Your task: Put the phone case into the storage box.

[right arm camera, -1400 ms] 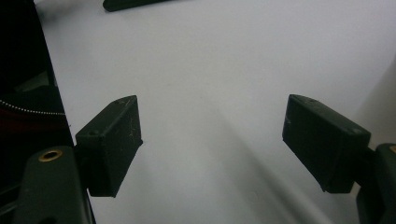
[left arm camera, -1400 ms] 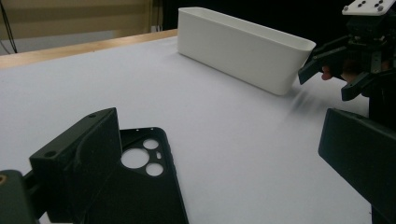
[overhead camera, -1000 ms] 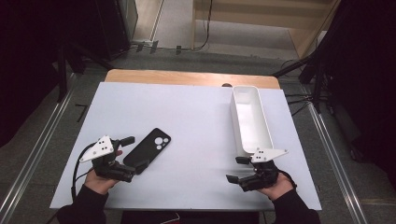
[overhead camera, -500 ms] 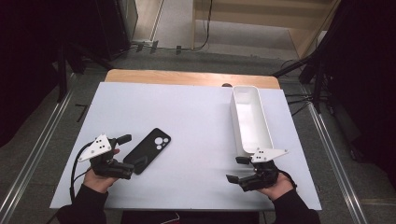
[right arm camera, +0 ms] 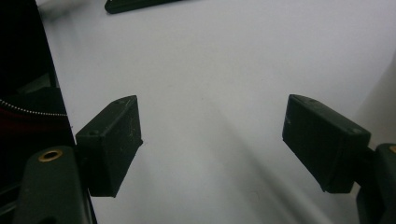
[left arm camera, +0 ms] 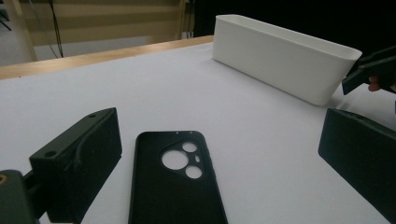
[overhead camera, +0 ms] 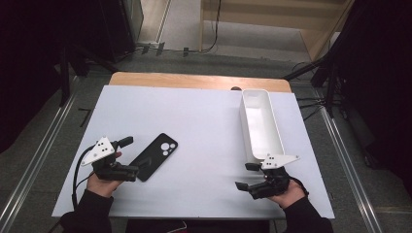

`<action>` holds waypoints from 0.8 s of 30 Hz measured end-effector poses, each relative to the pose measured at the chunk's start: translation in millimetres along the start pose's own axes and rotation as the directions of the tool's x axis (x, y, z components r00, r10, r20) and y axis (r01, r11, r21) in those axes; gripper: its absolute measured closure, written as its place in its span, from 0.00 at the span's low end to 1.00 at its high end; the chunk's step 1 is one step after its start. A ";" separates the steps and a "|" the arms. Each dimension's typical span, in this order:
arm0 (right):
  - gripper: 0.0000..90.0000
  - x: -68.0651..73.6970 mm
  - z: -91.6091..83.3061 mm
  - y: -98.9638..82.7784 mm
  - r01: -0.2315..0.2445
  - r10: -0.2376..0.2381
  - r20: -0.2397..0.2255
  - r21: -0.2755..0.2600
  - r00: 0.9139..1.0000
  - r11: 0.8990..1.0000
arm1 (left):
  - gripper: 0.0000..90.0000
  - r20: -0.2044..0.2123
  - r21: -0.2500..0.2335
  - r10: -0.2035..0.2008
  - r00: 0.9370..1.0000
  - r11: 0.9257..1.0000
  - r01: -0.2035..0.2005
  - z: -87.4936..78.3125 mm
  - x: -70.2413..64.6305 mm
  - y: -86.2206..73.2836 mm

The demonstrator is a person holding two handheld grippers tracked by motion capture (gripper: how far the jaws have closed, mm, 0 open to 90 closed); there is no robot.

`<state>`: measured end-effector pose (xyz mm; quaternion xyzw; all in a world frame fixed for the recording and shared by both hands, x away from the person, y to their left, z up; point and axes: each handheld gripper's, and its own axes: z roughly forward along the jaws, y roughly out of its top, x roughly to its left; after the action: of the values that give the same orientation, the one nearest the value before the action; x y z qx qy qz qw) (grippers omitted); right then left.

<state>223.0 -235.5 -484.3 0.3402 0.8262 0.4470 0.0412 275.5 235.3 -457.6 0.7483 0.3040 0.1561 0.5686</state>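
White sheeting covers the desk (overhead camera: 204, 126) under dim light. Lower left of the high view, the left claw (overhead camera: 127, 156) stands released, its jaws spread either side of the black phone case's (overhead camera: 153, 156) near end; a second ago it sat slightly farther left. The grasp looks imminent. Lower right, the right claw (overhead camera: 245, 175) waits released, empty. Beyond it at mid right lies the white bin (overhead camera: 261, 124).

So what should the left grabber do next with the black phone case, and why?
Probably ease the left gripper forward and close on the phone case. Its jaws stand open on either side of the case, which lies flat on the table, not gripped.
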 end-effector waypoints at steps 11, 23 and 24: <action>0.20 0.2 1.2 0.3 -0.002 0.002 -0.002 0.003 1.000 1.000 | 0.00 0.018 -0.027 -0.007 1.000 1.000 0.007 16.3 10.3 2.5; 0.20 -0.5 1.2 0.0 -0.002 0.002 -0.003 0.001 1.000 1.000 | 0.00 -0.003 -0.018 0.013 1.000 1.000 -0.013 33.6 19.0 4.9; 0.20 -0.3 1.2 0.0 -0.004 0.004 -0.005 0.002 1.000 1.000 | 0.00 -0.005 -0.026 0.012 1.000 1.000 -0.012 35.0 19.8 5.1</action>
<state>223.7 -234.8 -485.1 0.3410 0.8260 0.4472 0.0380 312.4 220.5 -465.6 0.7422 0.2991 0.1652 0.5765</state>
